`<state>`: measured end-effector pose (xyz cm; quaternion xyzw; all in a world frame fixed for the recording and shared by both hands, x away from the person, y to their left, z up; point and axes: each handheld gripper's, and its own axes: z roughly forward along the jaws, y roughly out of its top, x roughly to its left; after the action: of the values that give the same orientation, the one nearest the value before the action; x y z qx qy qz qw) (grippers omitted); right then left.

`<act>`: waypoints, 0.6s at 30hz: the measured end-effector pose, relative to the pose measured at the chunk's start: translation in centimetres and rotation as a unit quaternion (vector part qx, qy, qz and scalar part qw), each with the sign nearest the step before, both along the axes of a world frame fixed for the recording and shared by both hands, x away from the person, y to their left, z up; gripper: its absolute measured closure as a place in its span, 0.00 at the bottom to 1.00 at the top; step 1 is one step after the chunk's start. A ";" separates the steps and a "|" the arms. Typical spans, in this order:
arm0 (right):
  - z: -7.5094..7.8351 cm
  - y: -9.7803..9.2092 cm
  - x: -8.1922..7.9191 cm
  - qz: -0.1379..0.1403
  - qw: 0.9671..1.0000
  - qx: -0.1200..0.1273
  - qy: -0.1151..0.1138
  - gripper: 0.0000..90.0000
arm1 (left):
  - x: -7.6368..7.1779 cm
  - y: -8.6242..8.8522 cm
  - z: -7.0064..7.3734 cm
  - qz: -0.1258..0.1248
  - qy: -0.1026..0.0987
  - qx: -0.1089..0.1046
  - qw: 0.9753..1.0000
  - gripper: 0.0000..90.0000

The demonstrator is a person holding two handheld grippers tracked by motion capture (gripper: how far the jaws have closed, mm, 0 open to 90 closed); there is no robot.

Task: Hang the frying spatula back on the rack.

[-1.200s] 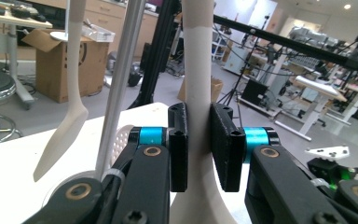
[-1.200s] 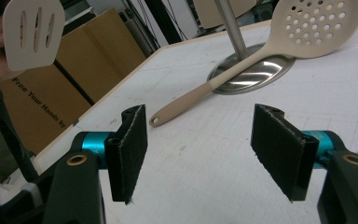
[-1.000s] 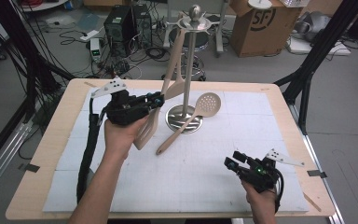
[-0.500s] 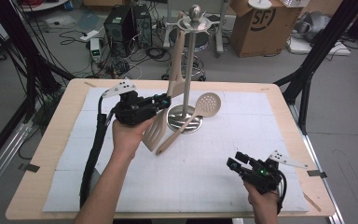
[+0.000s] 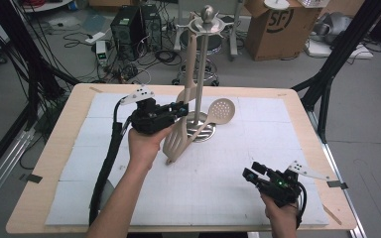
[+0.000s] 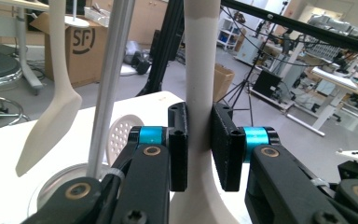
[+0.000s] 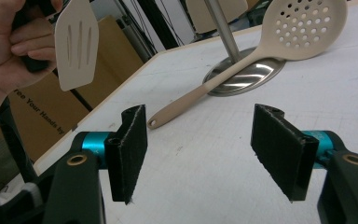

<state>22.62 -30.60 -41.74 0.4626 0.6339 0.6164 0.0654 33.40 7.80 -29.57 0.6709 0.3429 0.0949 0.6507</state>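
High view: the table [image 5: 69, 148] carries a stand [image 5: 199, 74] near its far middle, a round steel base with an upright pole and a hook ring on top. Everything else is placed from that stand. One pale utensil hangs from the ring, its paddle end [image 6: 46, 126] down beside the pole in the left gripper view. A skimmer [image 5: 218, 111] lies with its handle across the base and its holed bowl just right of the pole, so it is not yet hung.

The slotted turner [image 5: 177, 141] is the thing in hand. It sits just left of the stand, upright, blade low and clear of the table, handle rising alongside the pole toward the ring. It is cream-coloured and smooth, with three long slots in a flat blade [image 7: 77, 44] and a handle that narrows upward from it.

The left hand-held gripper [image 5: 155, 116] is clamped on the turner's handle; in the left gripper view both pads press the handle from either side with no gap. The right hand-held gripper [image 5: 273, 182] rests well to the near right of the stand, jaws spread wide and holding nothing.

As a judgement, hanging is about a third done: one utensil is up, the turner is lifted and close to the ring but its top end does not look hooked, and the skimmer waits on the base.
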 end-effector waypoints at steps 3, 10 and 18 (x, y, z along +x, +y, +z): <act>0.0 -0.1 -0.1 -0.002 1.000 0.000 0.000 0.40 | 0.1 0.0 -0.1 -0.004 0.003 -0.005 1.000 0.86; 0.0 -0.4 -0.4 -0.006 1.000 0.002 0.000 0.40 | 0.8 0.1 -0.6 -0.022 0.017 -0.027 0.999 0.70; 0.0 -0.3 -0.3 -0.004 1.000 0.000 0.001 0.40 | 0.9 0.5 -0.6 -0.020 0.020 -0.039 0.999 0.64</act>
<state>22.30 -30.91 -41.76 0.4655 0.6322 0.6157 0.0669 34.27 8.26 -30.18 0.6537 0.3458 0.0544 0.6709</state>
